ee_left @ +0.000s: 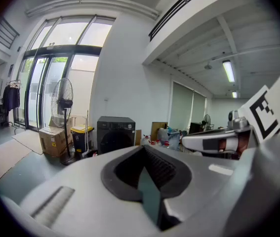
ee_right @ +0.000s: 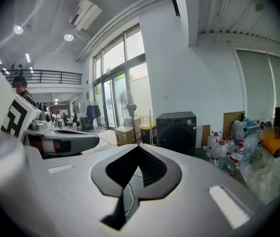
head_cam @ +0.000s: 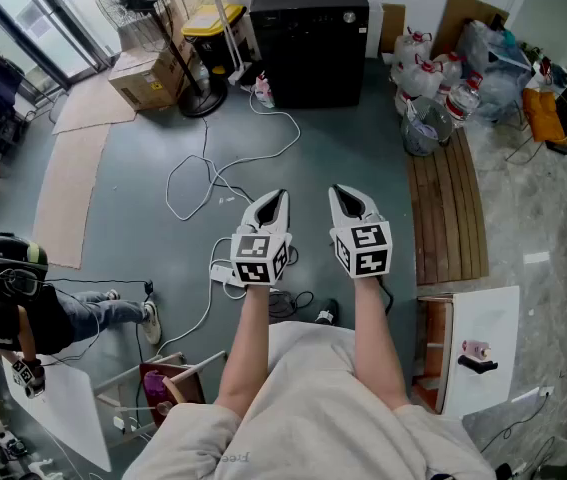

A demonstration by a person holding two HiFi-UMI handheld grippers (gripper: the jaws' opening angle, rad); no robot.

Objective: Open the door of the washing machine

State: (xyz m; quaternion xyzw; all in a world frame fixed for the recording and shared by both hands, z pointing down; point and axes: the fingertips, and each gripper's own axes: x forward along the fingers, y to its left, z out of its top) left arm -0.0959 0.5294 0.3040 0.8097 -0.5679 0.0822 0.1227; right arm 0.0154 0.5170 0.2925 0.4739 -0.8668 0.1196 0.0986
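Left hand-held gripper [head_cam: 277, 202], right hand-held gripper [head_cam: 341, 196]: jaws together, apparently empty.

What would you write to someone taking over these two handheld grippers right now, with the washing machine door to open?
Left gripper: shut, empty, held out in front.
Right gripper: shut, empty, beside it.
Washing machine: black, across the floor ahead, by the wall; its door looks closed.
Done: nothing yet.
Left: walk up, minding the white cable on the floor, open a gripper, take the door and pull it open.
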